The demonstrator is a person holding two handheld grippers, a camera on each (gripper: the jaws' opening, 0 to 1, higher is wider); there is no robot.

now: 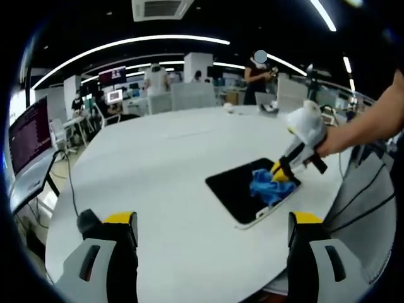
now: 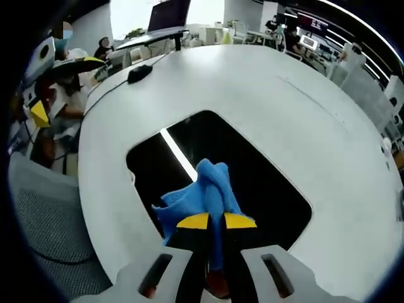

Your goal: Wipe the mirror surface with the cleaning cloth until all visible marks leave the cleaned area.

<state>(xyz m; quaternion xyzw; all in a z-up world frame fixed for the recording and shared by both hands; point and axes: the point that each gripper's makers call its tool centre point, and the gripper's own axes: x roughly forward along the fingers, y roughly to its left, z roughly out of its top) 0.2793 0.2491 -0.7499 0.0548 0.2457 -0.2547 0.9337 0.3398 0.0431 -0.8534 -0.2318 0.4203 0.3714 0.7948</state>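
We count one mirror (image 2: 265,183), one cleaning cloth (image 2: 205,192) and two grippers. The mirror is a dark, rounded rectangle lying flat on a large white round table (image 1: 158,164) – in the right gripper view it sits just ahead of the jaws and reflects a bright strip of ceiling light. The blue cloth is bunched up on the mirror's near part, directly in front of those jaws.

Around the table we see an open office: long ceiling light strips, monitors, chairs, several people standing far beyond the jaws in the left gripper view. A dark mouse (image 2: 139,73) with its cable lies on the table well beyond the mirror.

The right gripper (image 2: 216,222) has its yellow-tipped jaws drawn close together, pinching a fold of the cloth between them. In the left gripper view we see it ahead and to the right of the jaws, held by a person's hand (image 1: 309,123), pressing the cloth (image 1: 268,183) onto the mirror (image 1: 237,186).

The left gripper (image 1: 211,222) hangs above the table with its jaws wide apart – nothing between them, well short of the mirror.
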